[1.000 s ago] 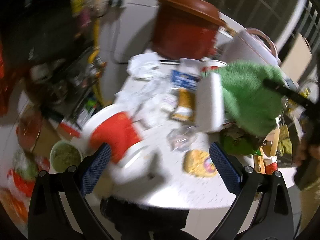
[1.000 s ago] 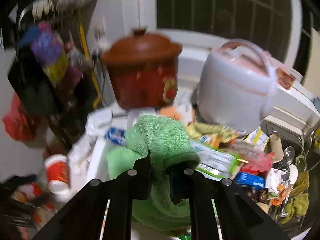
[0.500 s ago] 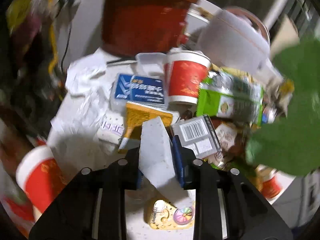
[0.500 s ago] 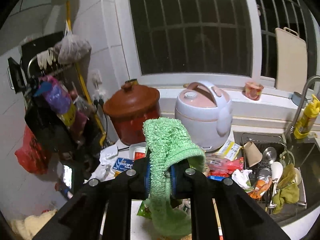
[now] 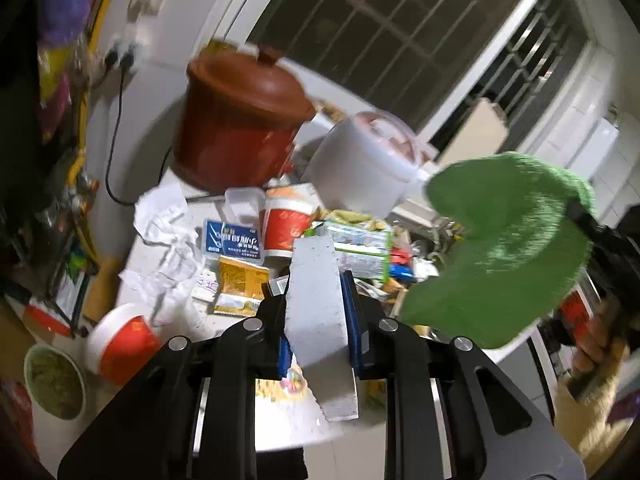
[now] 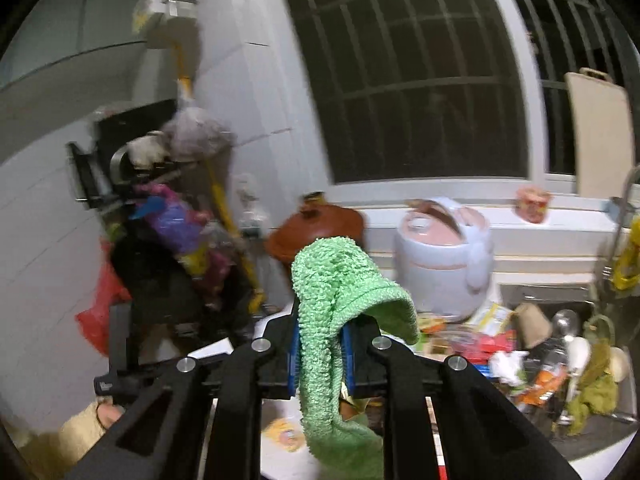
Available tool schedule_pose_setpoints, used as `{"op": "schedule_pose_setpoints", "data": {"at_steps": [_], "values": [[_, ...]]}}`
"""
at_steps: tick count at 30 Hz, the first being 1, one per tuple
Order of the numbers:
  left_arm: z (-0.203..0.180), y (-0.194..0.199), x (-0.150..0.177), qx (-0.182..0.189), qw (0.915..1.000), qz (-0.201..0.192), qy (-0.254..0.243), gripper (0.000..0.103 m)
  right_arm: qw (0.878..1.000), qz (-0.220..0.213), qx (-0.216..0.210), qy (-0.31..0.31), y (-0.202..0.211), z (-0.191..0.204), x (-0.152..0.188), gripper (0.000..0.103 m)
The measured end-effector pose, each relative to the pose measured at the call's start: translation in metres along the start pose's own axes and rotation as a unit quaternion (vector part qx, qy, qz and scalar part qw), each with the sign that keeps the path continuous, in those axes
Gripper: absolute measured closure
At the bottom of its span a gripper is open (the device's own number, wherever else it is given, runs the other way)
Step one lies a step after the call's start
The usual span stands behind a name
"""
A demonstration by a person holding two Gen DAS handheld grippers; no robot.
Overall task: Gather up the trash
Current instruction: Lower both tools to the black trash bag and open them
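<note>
Partly cut-off foam block [image 5: 320, 312] (bottom blurred)

My black fingers [image 5: 280, 312] wore blue pads. The foam block [image 5: 318, 320] was pale grey-white and speckled; the towel [image 6: 336, 292] was bright green and nubbly. The crock pot [image 5: 240, 128] was rust-brown, the rice cooker [image 6: 444, 256] white with a pink lid, the cup [image 5: 286, 224] red with a white rim, the counter [image 5: 288, 420] white.
</note>
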State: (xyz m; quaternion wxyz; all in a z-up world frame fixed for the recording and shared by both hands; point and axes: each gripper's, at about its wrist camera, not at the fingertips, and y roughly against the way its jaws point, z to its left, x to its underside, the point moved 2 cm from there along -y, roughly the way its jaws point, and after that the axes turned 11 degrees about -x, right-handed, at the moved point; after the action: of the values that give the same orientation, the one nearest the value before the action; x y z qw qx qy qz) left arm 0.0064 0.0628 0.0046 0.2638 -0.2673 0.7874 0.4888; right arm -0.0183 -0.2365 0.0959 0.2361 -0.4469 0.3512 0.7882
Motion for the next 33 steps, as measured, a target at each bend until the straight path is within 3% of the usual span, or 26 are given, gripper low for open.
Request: {"op": "schedule_pose_setpoints", "data": {"at_steps": [6, 10, 11, 13, 16, 19, 21, 25, 26, 27, 28, 29, 30, 31, 33], "values": [[0.011, 0.057, 0.041, -0.019, 0.9992, 0.014, -0.032, 0.083, 0.987, 0.057, -0.147, 0.018, -0.002, 0.038, 0.024, 0.087], [0.031, 0.046, 0.094, -0.067, 0.9928, 0.089, -0.044, 0.083, 0.969, 0.156, -0.192, 0.027, -0.038, 0.056, 0.080, 0.087], [0.039, 0.032, 0.116, -0.083, 0.9878, 0.127, -0.034, 0.083, 0.964, 0.178, -0.195, 0.023, -0.047, 0.057, 0.095, 0.087], [0.050, 0.013, 0.145, -0.096, 0.9811, 0.166, -0.025, 0.083, 0.949, 0.242, -0.203, 0.008, -0.075, 0.058, 0.140, 0.087], [0.076, -0.024, 0.197, -0.108, 0.9696, 0.220, 0.005, 0.083, 0.932, 0.309, -0.190, -0.009, -0.108, 0.052, 0.205, 0.087], [0.111, -0.074, 0.251, -0.130, 0.9499, 0.278, 0.059, 0.083, 0.916, 0.368, -0.160, -0.012, -0.138, 0.041, 0.270, 0.087], [0.123, -0.100, 0.273, -0.151, 0.9432, 0.290, 0.060, 0.083, 0.907, 0.397, -0.143, -0.005, -0.153, 0.034, 0.311, 0.087], [0.137, -0.155, 0.307, -0.157, 0.9382, 0.304, 0.055, 0.082, 0.887, 0.448, -0.109, -0.006, -0.187, 0.012, 0.384, 0.087], [0.144, -0.172, 0.315, -0.166, 0.9325, 0.314, 0.062, 0.081, 0.884, 0.458, -0.098, -0.004, -0.194, 0.007, 0.398, 0.087], [0.151, -0.174, 0.322, -0.174, 0.9289, 0.320, 0.067, 0.075, 0.882, 0.465, -0.077, -0.002, -0.201, -0.002, 0.414, 0.082], [0.157, -0.182, 0.325, -0.178, 0.9260, 0.325, 0.071, 0.068, 0.883, 0.465, -0.068, 0.002, -0.204, -0.006, 0.420, 0.070], [0.163, -0.191, 0.328, -0.196, 0.9212, 0.329, 0.070, 0.049, 0.884, 0.465, -0.047, 0.015, -0.207, -0.012, 0.427, 0.060], [0.167, -0.188, 0.333, -0.209, 0.9195, 0.326, 0.067, 0.038, 0.885, 0.464, -0.032, 0.026, -0.210, -0.014, 0.431, 0.040], [0.170, -0.184, 0.337, -0.216, 0.9200, 0.321, 0.064, 0.035, 0.888, 0.458, -0.024, 0.030, -0.209, -0.016, 0.430, 0.033], [0.175, -0.181, 0.333, -0.220, 0.9202, 0.317, 0.066, 0.033, 0.891, 0.452, -0.023, 0.026, -0.202, -0.015, 0.429, 0.034]]}}
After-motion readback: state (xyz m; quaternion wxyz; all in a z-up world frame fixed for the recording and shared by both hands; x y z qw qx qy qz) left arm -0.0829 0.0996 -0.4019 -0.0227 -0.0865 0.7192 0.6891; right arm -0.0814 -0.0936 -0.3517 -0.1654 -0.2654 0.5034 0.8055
